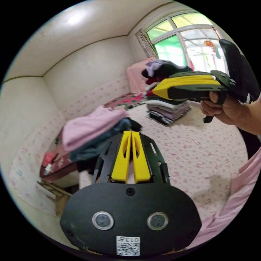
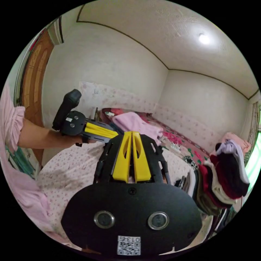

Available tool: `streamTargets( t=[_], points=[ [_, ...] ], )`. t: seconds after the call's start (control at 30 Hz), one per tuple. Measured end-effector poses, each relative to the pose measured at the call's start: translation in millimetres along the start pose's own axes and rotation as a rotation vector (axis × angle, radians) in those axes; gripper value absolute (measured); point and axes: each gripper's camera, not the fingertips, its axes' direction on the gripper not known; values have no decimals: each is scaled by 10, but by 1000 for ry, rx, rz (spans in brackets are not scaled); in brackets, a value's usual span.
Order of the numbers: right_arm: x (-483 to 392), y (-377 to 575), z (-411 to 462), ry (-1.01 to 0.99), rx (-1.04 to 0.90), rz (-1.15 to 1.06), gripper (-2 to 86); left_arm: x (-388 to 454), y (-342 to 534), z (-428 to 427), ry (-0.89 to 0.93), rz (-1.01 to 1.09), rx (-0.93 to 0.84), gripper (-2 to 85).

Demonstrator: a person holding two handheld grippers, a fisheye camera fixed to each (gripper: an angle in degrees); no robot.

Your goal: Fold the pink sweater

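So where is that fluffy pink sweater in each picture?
Left gripper view: the fluffy pink sweater lies left of centre, on top of dark clothes, just beyond the closed yellow jaws.
Right gripper view: it sits at centre, just above the jaws.
Shared landmark: the tall stack of folded clothes on the flowered bed.

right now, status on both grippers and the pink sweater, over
Left gripper shut, empty. Right gripper shut, empty. Pink sweater untouched on a dark garment. Stack of folded clothes on the bed beyond.
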Motion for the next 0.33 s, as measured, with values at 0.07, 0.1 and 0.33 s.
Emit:
streamTargets(
  t=[0.07, 0.1, 0.33],
  points=[
    [49, 249, -320, 15, -64, 39, -2, 598, -16, 127, 185, -69, -50, -1],
    [111, 421, -532, 23, -116, 59, -2, 744, -36, 169, 231, -82, -74, -2],
    [1138, 1403, -2011, 204, -373, 244, -1, 2245, -906, 393, 488, -9, -121, -2]
  ],
)
